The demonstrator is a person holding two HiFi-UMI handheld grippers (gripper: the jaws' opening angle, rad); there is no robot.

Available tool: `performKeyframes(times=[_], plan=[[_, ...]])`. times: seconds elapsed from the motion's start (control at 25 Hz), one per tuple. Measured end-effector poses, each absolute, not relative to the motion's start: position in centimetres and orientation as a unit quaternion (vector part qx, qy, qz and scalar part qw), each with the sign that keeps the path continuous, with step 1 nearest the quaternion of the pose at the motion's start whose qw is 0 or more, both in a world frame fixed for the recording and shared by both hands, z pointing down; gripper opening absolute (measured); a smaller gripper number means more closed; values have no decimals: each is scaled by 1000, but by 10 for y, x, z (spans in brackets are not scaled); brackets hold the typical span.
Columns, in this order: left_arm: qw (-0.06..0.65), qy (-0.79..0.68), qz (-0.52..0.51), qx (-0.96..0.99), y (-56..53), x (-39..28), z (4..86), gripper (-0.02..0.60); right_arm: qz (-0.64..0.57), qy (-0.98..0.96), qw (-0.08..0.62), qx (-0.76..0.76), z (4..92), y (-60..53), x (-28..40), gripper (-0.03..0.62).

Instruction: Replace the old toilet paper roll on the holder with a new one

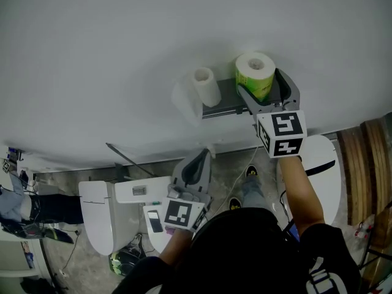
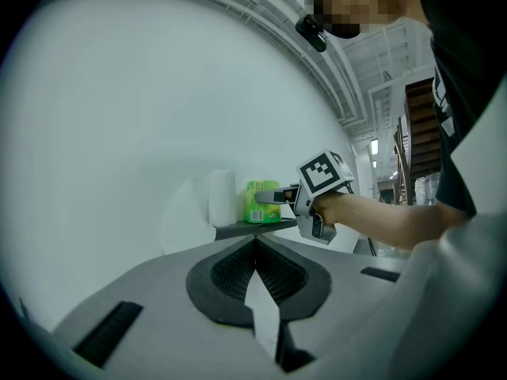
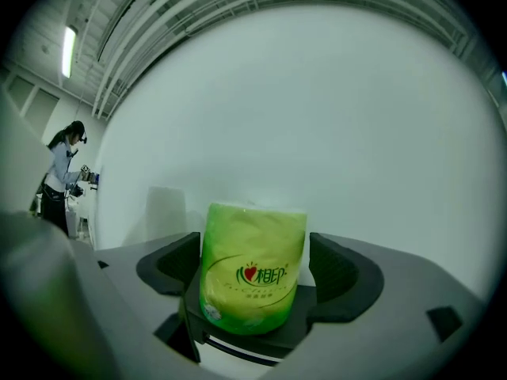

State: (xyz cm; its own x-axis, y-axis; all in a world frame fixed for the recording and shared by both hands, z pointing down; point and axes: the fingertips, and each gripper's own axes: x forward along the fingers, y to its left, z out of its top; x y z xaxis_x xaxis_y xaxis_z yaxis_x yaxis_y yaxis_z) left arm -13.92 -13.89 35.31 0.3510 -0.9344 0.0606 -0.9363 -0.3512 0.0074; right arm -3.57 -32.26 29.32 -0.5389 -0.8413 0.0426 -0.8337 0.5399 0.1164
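A green-wrapped new roll (image 1: pixel 255 72) (image 2: pixel 261 202) (image 3: pixel 253 267) stands upright on the grey wall holder's shelf (image 1: pixel 223 106) (image 2: pixel 253 228). Left of it on the same holder is the white old roll (image 1: pixel 205 86) (image 2: pixel 222 198), with a loose sheet (image 1: pixel 184 100) hanging by the wall. My right gripper (image 1: pixel 260 81) (image 3: pixel 257 264) is level at the shelf, open, one jaw on each side of the green roll and a gap showing on both sides. My left gripper (image 1: pixel 202 155) (image 2: pixel 255 244) hangs lower and nearer to me, shut with nothing in it, pointing at the wall below the shelf.
The pale wall fills the upper part of the head view. On the floor below stand a white toilet (image 1: pixel 98 216) at the left and another (image 1: pixel 321 164) at the right. Wooden stairs (image 1: pixel 367 158) rise at the far right. A person (image 3: pixel 59 172) stands far off.
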Motion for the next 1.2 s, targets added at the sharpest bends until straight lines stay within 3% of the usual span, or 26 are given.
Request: performKeyframes(times=[0.56,1.2], plan=[[25,-576,25,817,-147,-145,360,23,-12,-883,77,462,308,-337,-47,407],[21,-562,17,827,-148,-131,353,23,-114,-875,37,469,269,-320,-28,405]])
